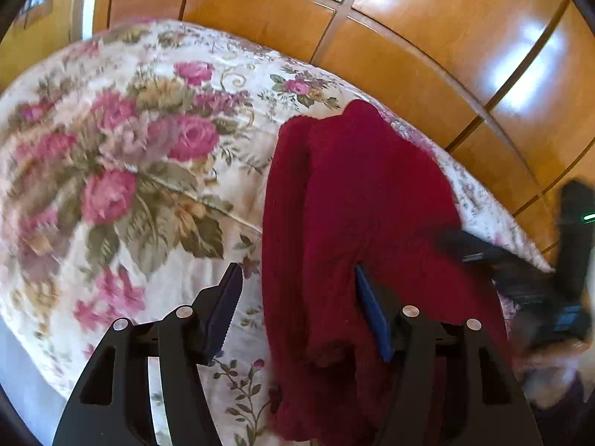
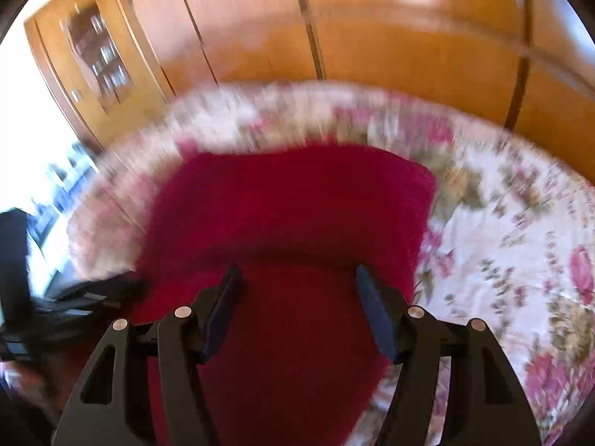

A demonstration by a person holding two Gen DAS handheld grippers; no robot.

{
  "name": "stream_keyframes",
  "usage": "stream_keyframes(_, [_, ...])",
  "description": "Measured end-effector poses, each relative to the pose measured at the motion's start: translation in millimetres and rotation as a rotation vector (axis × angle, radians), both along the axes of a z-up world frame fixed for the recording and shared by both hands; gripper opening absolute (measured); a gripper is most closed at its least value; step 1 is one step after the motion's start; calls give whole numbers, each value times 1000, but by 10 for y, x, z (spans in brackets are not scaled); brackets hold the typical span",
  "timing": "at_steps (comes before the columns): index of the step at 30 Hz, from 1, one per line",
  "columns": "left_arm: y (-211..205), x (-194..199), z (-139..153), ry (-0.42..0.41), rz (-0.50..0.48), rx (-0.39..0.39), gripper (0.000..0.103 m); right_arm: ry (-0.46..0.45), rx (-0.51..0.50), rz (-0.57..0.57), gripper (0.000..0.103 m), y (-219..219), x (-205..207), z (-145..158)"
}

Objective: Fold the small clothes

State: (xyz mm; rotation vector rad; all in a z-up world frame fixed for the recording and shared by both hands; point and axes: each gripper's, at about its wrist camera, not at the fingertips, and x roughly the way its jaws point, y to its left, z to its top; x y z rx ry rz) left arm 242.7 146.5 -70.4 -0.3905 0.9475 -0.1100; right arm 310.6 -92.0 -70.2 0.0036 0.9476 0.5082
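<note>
Soft, limp red knit garment (image 1: pixel 357 223) on the bed (image 1: pixel 111 148); left hand-held gripper (image 1: pixel 297 290) and right hand-held gripper (image 2: pixel 297 290) gape empty above it; pinch an outer edge.

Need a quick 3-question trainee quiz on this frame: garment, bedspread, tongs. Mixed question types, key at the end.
1. True or false: the dark red knit garment lies on a floral bedspread.
2. Multiple choice: the left tongs are A) clamped on the garment, B) open, one finger over the bedspread, one over the garment, C) out of view.
3. Short answer: what lies below the open right tongs, and what stands behind the bed?

Key: 1 true. 2 B. 3 the red garment; wooden wardrobe doors.
</note>
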Motion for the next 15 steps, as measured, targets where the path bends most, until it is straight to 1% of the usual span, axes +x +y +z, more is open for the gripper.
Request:
stream_keyframes(1, [25, -7, -16, -1, 5, -19, 61, -19, -3, 5, 66, 6, -12, 3])
stream_keyframes(3, [39, -17, -1, -9, 3, -28, 61, -27, 2, 17, 67, -23, -52, 80])
stream_keyframes(6, [5, -44, 41, -29, -14, -14, 61, -33, 64, 38, 85, -153, -124, 184])
stream_keyframes(8, [-25, -66, 75, -40, -20, 5, 61, -35, 106, 15, 89, -276, -165, 232])
stream_keyframes(11, [-44, -86, 96, -56, -30, 19, 61, 24, 201, -26, 91, -468, -185, 182])
stream_keyframes(15, [-48, -111, 96, -71, -35, 32, 61, 108, 282, -39, 93, -564, -149, 47])
